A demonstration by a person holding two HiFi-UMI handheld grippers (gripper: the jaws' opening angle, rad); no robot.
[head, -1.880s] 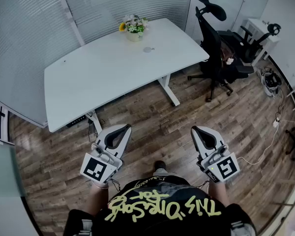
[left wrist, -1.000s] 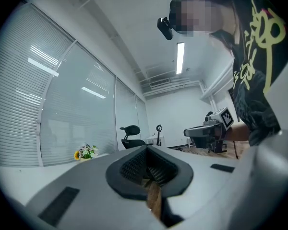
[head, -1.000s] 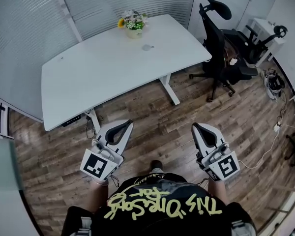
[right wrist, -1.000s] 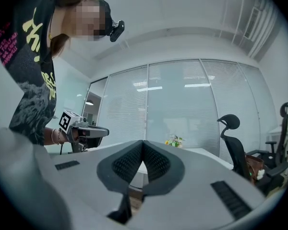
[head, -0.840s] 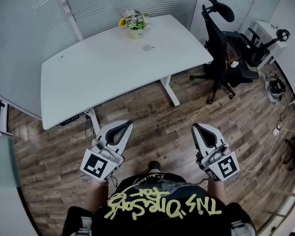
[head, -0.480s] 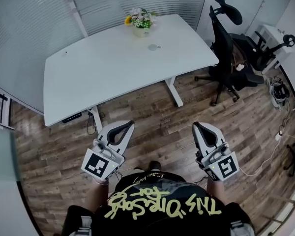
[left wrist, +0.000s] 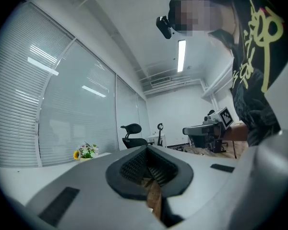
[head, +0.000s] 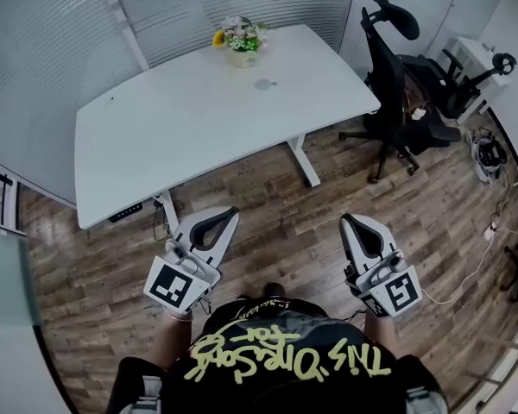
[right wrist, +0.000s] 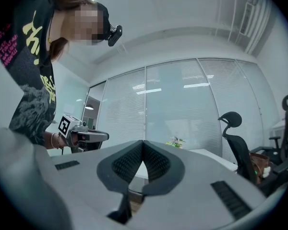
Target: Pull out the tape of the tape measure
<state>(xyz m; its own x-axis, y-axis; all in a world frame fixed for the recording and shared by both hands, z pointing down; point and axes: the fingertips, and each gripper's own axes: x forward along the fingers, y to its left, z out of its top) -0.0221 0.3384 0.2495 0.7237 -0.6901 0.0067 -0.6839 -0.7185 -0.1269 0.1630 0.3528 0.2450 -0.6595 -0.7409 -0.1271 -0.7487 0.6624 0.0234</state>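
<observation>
Hardly moved since a second ago; holding left gripper [head: 231,213] and right gripper [head: 346,221] with jaws closed, empty (well short of bench [head: 173,136]); pulling unstarted.

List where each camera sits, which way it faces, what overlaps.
Head view: on the person's head, facing steeply down at white desk; shows left gripper, right gripper, shirt.
Left gripper view: on left gripper, along its shut jaws toward the desk; right gripper, shirt at right.
Right gripper view: on right gripper, along its shut jaws; left gripper, shirt at left.
Shared: flower pot, office chair in all three.
</observation>
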